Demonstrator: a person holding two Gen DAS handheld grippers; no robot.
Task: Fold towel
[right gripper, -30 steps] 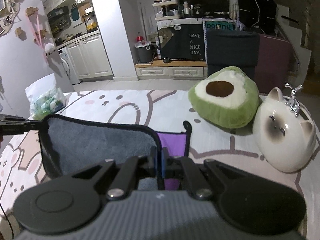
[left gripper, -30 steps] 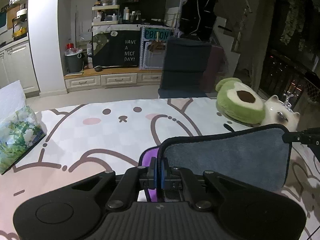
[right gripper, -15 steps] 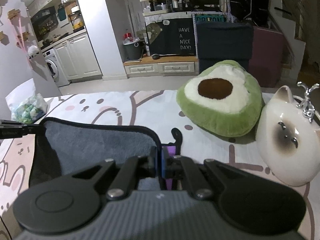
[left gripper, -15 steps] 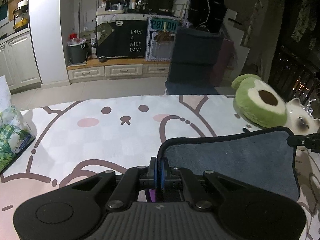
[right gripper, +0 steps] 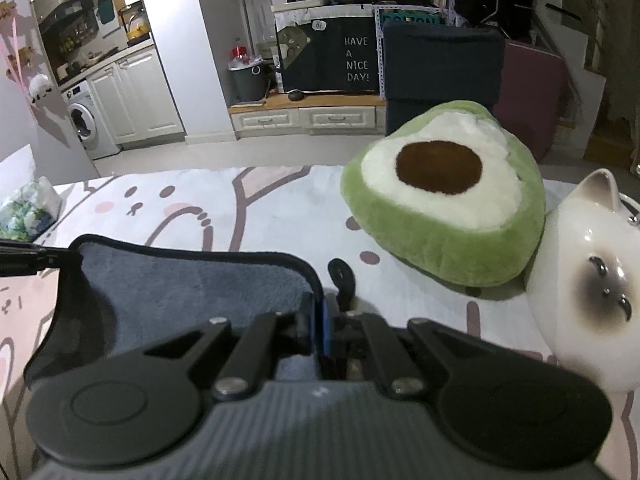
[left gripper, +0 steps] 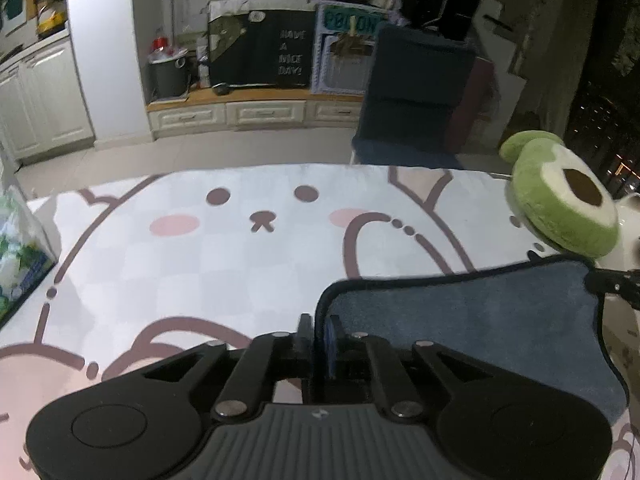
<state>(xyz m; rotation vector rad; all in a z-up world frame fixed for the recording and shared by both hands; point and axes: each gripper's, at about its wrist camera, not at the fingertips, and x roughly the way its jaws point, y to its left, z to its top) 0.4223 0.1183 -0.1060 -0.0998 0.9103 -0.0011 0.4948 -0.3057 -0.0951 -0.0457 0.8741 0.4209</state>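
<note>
**Both grippers pinch the towel's corners**

Jaws pressed together on both grippers, each w/ a black-bound towel corner nipped between them.

Left wrist view: left gripper (left gripper: 319,334) is clamped on the near-left corner of the grey-blue towel (left gripper: 472,324), which spreads away to the right, raised above the bunny-print tablecloth (left gripper: 224,256). At the towel's far right corner the right gripper (left gripper: 614,286) shows as a dark tip at the frame edge. Avocado plush (left gripper: 560,204) sits behind that corner, tissue pack (left gripper: 20,252) at the far left edge of the table.

Right wrist view: right gripper (right gripper: 319,320) is closed on the towel (right gripper: 192,284) at its right corner; cloth sags a bit in the middle (grey pile facing the camera). Left gripper (right gripper: 30,258) grips the opposite corner at frame left. A small black hanging loop (right gripper: 342,276) sticks up just right of the jaws. Avocado plush (right gripper: 444,196) and a white ceramic cat (right gripper: 592,280) stand to the right, touching each other; tissue pack (right gripper: 26,210) lies far left.
</note>
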